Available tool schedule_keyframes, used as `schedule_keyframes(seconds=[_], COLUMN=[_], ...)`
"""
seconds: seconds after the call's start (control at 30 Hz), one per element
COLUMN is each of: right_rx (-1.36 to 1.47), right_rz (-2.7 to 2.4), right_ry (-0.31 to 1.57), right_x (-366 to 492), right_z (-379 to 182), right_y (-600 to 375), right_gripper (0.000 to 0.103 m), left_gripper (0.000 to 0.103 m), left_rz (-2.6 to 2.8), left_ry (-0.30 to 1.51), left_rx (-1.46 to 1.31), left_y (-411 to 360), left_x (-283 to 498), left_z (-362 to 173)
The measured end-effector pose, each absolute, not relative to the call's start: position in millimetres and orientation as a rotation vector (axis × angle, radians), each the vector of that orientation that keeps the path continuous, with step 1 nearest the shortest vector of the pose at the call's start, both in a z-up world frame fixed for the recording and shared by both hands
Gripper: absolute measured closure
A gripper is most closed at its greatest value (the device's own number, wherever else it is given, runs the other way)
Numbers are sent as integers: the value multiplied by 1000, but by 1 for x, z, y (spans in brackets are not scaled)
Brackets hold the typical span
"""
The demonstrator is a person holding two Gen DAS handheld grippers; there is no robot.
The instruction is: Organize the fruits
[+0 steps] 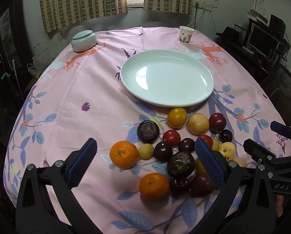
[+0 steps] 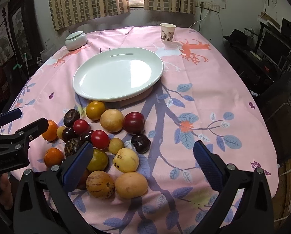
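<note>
A heap of several fruits lies on the pink tablecloth in front of an empty white plate (image 1: 167,78), which also shows in the right wrist view (image 2: 118,75). There are two oranges (image 1: 123,154) (image 1: 153,186), dark plums (image 1: 163,151), red fruits (image 1: 171,138), yellow fruits (image 1: 197,123) and a striped melon-like fruit (image 2: 100,184). My left gripper (image 1: 145,161) is open and empty, its jaws straddling the near fruits from above. My right gripper (image 2: 143,163) is open and empty, at the heap's right side. Each gripper shows in the other's view (image 1: 266,142) (image 2: 26,122).
A lidded pale green jar (image 1: 84,41) stands at the far left of the table. A paper cup (image 1: 186,34) stands at the far right edge. Shelves with a monitor (image 1: 262,39) are off to the right. Curtains hang behind the table.
</note>
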State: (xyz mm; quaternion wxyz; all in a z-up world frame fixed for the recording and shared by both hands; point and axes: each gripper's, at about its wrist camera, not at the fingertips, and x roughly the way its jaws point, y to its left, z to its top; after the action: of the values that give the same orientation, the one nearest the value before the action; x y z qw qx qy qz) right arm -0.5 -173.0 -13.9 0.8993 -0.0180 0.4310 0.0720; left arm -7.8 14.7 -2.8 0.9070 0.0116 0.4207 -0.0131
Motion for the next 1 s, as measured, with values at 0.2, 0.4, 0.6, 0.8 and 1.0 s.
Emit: schedule_keyframes(seconds=[0.2,0.4,0.6,0.8,1.0], right_rx=[-52,-86,-72,-45,-14], right_rz=[147,224,255,255,324], right_ry=[887,881,914,953,1012], right_x=[-22,-55,-67,-57,-26], right_z=[-15,-22,-40,-54,-82], right_y=[-178,-169,-167,-181,-181], right_gripper=[1,1,26,38,55], left_gripper=[2,2,2,2,2], left_rz=[-26,-23,-10,7,-17], left_ry=[889,902,935,958,984], left_rx=[8,19,11,-13,-20], left_y=[25,32,43,55,52], left_x=[-28,-57,-73,-77,-72], left_z=[-8,-22,-42,-53,-62])
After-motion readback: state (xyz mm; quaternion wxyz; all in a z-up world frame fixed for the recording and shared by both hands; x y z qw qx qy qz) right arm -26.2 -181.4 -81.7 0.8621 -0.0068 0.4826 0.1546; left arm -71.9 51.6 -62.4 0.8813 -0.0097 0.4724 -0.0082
